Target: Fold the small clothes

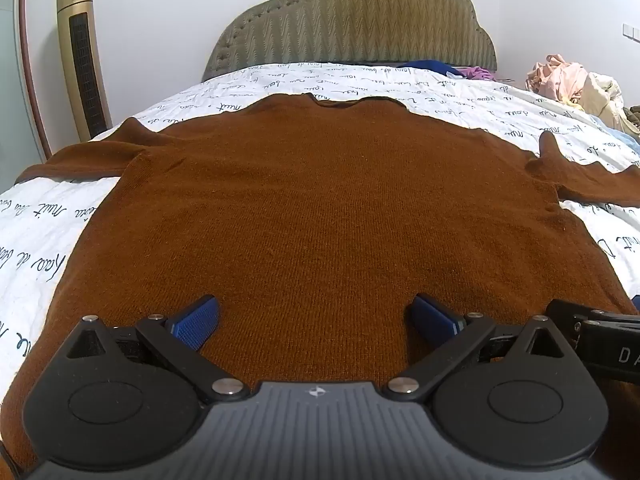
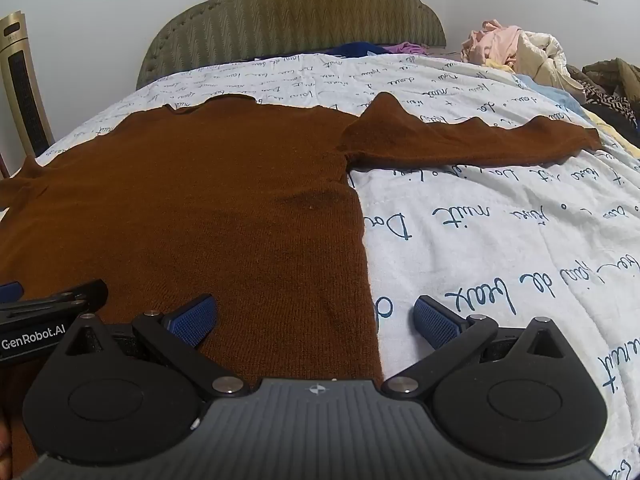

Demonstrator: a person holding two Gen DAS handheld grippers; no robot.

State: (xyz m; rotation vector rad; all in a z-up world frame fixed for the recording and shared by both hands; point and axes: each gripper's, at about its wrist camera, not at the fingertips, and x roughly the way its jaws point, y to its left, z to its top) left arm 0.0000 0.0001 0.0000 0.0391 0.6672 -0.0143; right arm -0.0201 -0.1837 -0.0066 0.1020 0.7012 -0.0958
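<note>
A brown knit sweater (image 1: 320,200) lies flat on the bed with its neck at the far end and both sleeves spread out sideways. My left gripper (image 1: 316,322) is open and empty over the sweater's near hem. My right gripper (image 2: 316,322) is open and empty over the sweater's (image 2: 200,200) near right edge, one finger above the knit and the other above the quilt. The right sleeve (image 2: 480,144) stretches out to the right. The right gripper shows at the right edge of the left wrist view (image 1: 592,332).
A white quilt with black script (image 2: 500,220) covers the bed. A padded headboard (image 1: 352,20) stands behind. A pile of clothes (image 2: 520,48) lies at the far right. A gold tower fan (image 1: 82,56) stands at the left.
</note>
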